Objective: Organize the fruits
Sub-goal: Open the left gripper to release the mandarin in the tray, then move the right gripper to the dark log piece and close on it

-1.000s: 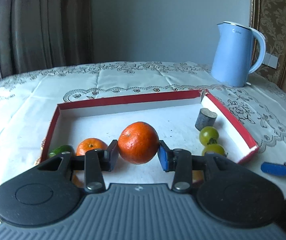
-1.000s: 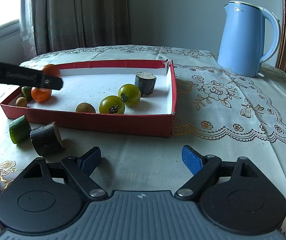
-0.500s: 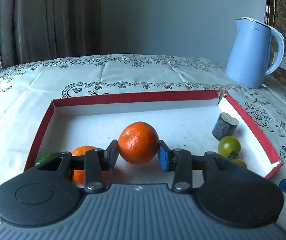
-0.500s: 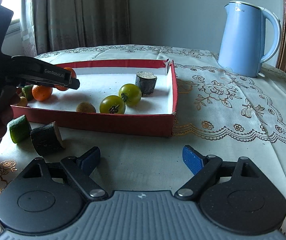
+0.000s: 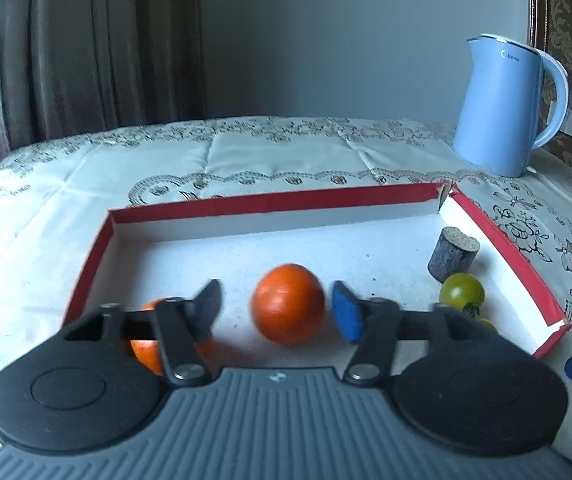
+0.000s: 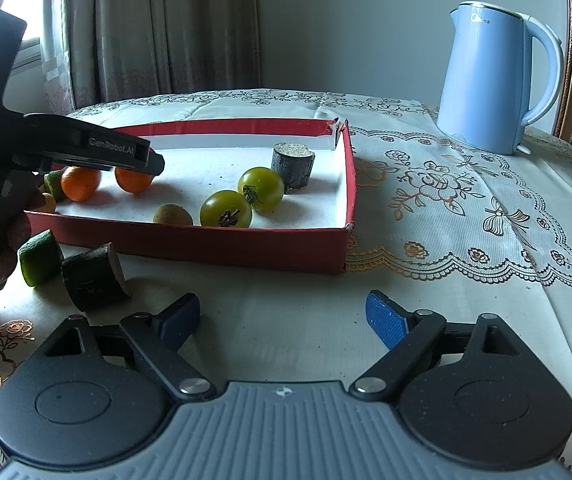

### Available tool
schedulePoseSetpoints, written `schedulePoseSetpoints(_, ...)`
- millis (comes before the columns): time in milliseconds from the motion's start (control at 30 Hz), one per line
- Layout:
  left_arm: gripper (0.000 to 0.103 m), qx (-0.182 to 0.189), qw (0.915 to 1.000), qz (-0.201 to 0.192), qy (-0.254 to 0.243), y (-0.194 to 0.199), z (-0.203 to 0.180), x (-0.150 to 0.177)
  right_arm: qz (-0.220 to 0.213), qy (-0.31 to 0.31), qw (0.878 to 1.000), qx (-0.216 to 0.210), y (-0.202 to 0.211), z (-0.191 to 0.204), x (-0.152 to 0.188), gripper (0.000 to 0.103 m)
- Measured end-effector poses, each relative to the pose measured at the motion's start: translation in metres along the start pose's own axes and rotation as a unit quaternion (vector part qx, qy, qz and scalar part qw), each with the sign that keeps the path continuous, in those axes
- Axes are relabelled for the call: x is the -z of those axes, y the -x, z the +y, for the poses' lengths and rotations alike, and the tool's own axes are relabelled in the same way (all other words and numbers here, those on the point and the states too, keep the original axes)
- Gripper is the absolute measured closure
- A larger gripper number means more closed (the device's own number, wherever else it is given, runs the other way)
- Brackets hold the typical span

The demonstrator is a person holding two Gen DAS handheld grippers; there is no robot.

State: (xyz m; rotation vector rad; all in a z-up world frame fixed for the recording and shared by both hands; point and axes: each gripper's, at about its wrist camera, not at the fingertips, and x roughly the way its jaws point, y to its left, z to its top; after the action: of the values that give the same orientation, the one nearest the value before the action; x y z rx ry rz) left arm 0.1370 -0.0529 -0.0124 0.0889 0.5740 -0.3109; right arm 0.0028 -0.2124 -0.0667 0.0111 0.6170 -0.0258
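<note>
**Fruit count at the red box**

The left gripper [image 5: 275,312] is opening its fingers, and one orange [image 5: 288,304] sits loose between them on the white floor of the red box [image 5: 269,202]. The pads do not touch it. A second orange [image 6: 81,183] lies beside it. Two green tomatoes [image 6: 261,189] rest near one wood stump [image 6: 292,165], and one small brown fruit [image 6: 173,215] lies by the front wall. Outside the box sit one green chunk [image 6: 40,257] and one dark log [image 6: 93,277]. The right gripper [image 6: 281,320] hangs over the tablecloth [image 6: 446,216] with fingers wide apart, holding nothing. One blue kettle [image 6: 490,80] stands behind.
</note>
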Motion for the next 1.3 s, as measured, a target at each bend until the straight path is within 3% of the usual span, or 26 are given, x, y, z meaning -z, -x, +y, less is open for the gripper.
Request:
schedulePoseSetpoints(533,0.027,-0.021,0.9989,-0.041,0.007,0.071,0.017,0.015,0.0,0.0,1.0,0.0,0.0,0.0,0.0,0.012)
schedulePoseSetpoints(900,0.027,-0.053,0.9973,-0.031,0.039,0.093,0.045,0.036,0.001,0.001,1.0,0.0,0.0,0.0,0.0,0.01)
schedulePoseSetpoints(933,0.027,-0.058,0.997,-0.03,0.041,0.095,0.047,0.038,0.001,0.001,1.0,0.0,-0.001,0.0,0.0,0.009)
schedulePoseSetpoints(967,0.027,-0.061,0.9967,-0.029,0.045,0.096,0.05,0.04,0.002,0.001,1.0,0.001,-0.001,0.001,0.0,0.0)
schedulePoseSetpoints(1133,0.022,-0.072,0.9948,-0.019,0.069,0.103,0.069,0.058,0.006,0.001,1.0,-0.001,0.001,0.001,0.001,0.0)
schedulePoseSetpoints(1233,0.022,-0.076,0.9935,-0.009,0.084,0.106,0.082,0.07,-0.018,-0.015,1.0,0.005,0.012,-0.004,0.003,0.0)
schedulePoseSetpoints(1300,0.022,-0.078,0.9925,-0.007,0.093,0.107,0.089,0.075,-0.032,-0.029,0.999,-0.026,0.021,-0.005,0.002,0.0)
